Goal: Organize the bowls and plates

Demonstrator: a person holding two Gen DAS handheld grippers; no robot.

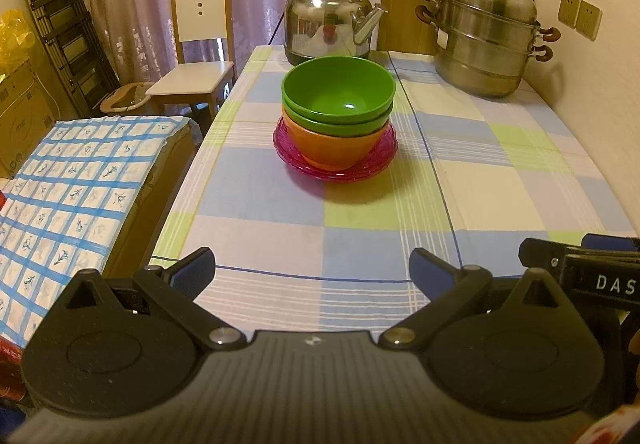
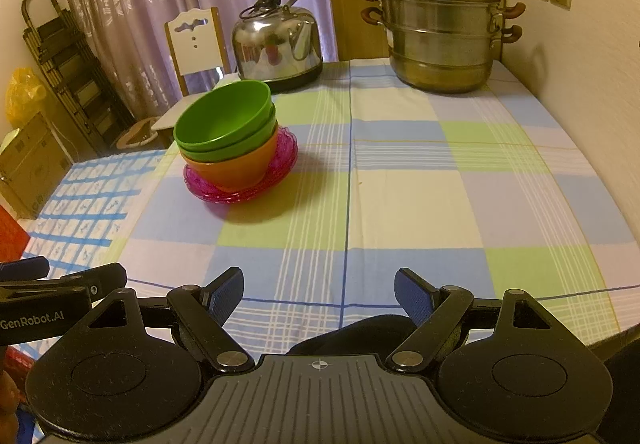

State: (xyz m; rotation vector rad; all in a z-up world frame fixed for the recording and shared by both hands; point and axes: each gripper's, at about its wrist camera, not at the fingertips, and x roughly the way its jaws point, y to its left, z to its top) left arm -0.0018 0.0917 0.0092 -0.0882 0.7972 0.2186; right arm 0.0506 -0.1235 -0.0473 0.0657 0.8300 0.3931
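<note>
Two green bowls nest inside an orange bowl, and that stack stands on pink translucent plates in the middle of the checked tablecloth. The right wrist view shows the same green bowls, orange bowl and pink plates at mid left. My left gripper is open over the table's near edge, well short of the stack, with nothing between its fingers. Beside it, my right gripper is also open and holds nothing.
A steel kettle and a tiered steel steamer pot stand at the table's far end. A white chair, a folded rack and a cloth-covered bench lie left of the table. A wall runs along the right side.
</note>
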